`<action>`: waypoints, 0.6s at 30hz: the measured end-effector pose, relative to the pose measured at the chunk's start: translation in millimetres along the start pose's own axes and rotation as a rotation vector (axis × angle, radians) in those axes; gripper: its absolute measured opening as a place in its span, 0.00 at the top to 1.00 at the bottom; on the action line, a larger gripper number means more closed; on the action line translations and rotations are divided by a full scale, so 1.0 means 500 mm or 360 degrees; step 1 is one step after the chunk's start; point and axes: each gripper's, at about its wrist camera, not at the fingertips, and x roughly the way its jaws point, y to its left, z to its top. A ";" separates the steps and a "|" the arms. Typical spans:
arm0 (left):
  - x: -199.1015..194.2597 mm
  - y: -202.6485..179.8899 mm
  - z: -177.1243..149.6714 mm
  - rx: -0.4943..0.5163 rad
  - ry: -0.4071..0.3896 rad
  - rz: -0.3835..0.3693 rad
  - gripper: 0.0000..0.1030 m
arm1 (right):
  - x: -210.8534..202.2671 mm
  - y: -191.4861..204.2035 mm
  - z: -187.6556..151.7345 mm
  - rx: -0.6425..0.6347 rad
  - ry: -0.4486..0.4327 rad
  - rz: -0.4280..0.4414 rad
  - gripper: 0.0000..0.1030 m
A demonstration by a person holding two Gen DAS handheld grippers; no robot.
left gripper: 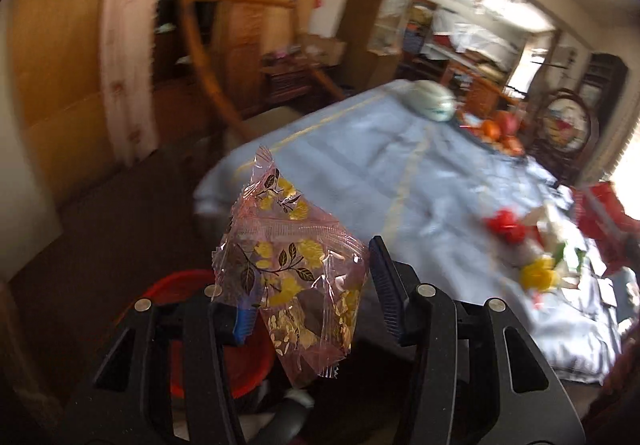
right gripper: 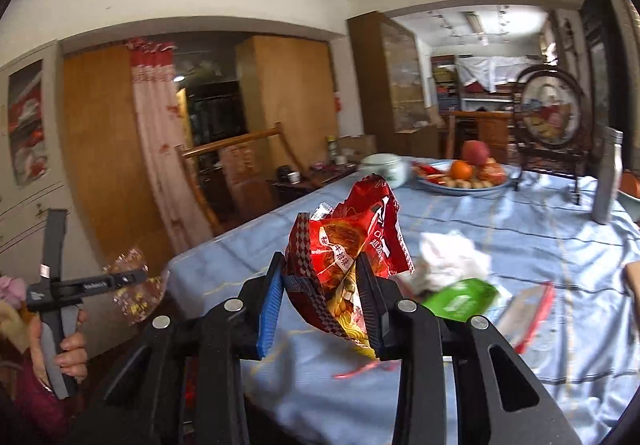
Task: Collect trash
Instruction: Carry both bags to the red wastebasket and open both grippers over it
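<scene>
In the left wrist view my left gripper (left gripper: 308,285) is shut on a clear pink wrapper (left gripper: 288,257) printed with yellow flowers, held off the table's near corner above a red bin (left gripper: 176,285). My right gripper (right gripper: 320,261) is shut on a crumpled red snack bag (right gripper: 352,241), lifted over the blue tablecloth (right gripper: 520,229). The right wrist view also shows the left gripper (right gripper: 136,279) at far left, with a hand (right gripper: 68,349) around its handle. On the cloth lie a crumpled white tissue (right gripper: 452,257), a green packet (right gripper: 460,299) and a red-edged wrapper (right gripper: 528,317).
At the far end of the table stand a fruit plate (right gripper: 464,173), a white lidded pot (right gripper: 384,165) and a metal bottle (right gripper: 608,177). A wooden chair (right gripper: 240,149) is at the table's left side. A round framed ornament (right gripper: 552,117) stands behind.
</scene>
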 end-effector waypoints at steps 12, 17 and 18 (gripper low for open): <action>0.197 0.202 -0.091 -0.0398 0.0446 0.0352 0.32 | 0.100 0.219 -0.011 -0.0115 0.0201 0.0407 0.65; 0.154 0.258 -0.065 -0.0541 0.0276 0.0530 0.10 | 0.181 0.290 -0.026 -0.0136 0.0349 0.0611 0.65; 0.142 0.271 -0.061 -0.0572 0.0235 0.0574 0.10 | 0.205 0.300 -0.031 -0.0142 0.0381 0.0645 0.65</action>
